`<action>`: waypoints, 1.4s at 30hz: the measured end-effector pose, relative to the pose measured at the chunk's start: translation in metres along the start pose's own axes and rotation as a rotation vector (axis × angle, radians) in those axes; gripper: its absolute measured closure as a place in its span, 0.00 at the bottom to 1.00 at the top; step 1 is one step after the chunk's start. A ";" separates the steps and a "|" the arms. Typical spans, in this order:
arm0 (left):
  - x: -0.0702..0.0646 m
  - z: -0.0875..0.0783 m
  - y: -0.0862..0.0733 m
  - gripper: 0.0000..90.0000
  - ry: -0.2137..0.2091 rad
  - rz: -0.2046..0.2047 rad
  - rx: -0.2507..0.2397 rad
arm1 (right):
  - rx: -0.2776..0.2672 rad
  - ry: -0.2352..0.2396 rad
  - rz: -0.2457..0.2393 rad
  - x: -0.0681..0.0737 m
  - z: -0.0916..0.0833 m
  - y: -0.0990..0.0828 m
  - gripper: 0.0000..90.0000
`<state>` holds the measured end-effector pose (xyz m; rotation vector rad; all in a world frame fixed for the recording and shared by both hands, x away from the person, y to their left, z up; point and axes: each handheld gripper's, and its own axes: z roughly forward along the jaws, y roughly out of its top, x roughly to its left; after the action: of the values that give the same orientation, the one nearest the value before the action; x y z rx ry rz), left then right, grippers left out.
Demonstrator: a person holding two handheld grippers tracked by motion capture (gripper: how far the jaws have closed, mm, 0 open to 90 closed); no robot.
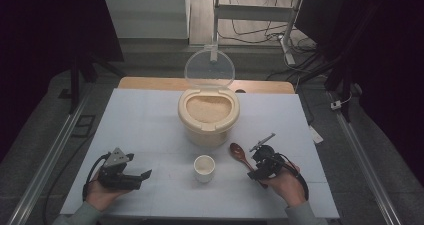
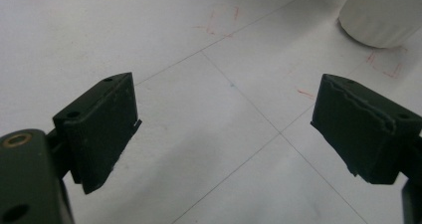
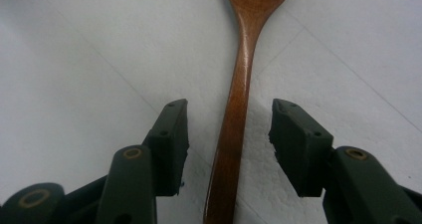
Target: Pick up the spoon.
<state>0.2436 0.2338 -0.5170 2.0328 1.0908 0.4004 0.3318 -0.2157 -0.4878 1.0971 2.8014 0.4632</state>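
Note:
A brown wooden spoon (image 1: 238, 151) lies flat on the white table, bowl pointing away from me. My right gripper (image 1: 258, 171) is low over its handle. In the right gripper view the spoon handle (image 3: 234, 129) runs between the two jaws of the right gripper (image 3: 229, 134), with a gap on each side, so the pads are off the wood. My left gripper (image 1: 142, 177) rests near the front left of the table, and in the left gripper view the left gripper (image 2: 224, 134) stands wide open over bare table. A small white cup (image 1: 204, 168) stands between the two hands.
A cream rice container (image 1: 208, 116) full of grains stands at mid-table, its clear round lid (image 1: 209, 69) tipped up behind it. The cup's base (image 2: 380, 15) shows at the upper right of the left gripper view. The white table (image 1: 140, 125) has faint grid lines and red marks.

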 end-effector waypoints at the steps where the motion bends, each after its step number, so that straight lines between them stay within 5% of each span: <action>1: 0.000 0.000 0.000 0.12 0.001 0.000 0.000 | 0.006 0.001 -0.001 0.000 0.001 0.000 0.58; 7: 0.000 0.000 0.000 0.12 0.003 0.004 0.001 | 0.035 0.006 -0.003 0.000 0.006 0.002 0.66; 24: -0.001 0.000 0.000 0.12 0.005 0.013 0.009 | 0.121 -0.075 -0.037 0.010 0.012 0.016 0.86; 36: 0.000 0.000 -0.001 0.12 0.008 0.012 0.012 | 0.090 -0.061 -0.052 0.006 0.008 0.012 0.89; 42: 0.001 -0.001 -0.001 0.12 0.011 0.009 0.009 | 0.030 -0.028 -0.059 0.002 -0.010 0.004 0.89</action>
<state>0.2434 0.2357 -0.5172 2.0466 1.0920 0.4124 0.3311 -0.2146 -0.4768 1.0149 2.8163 0.3983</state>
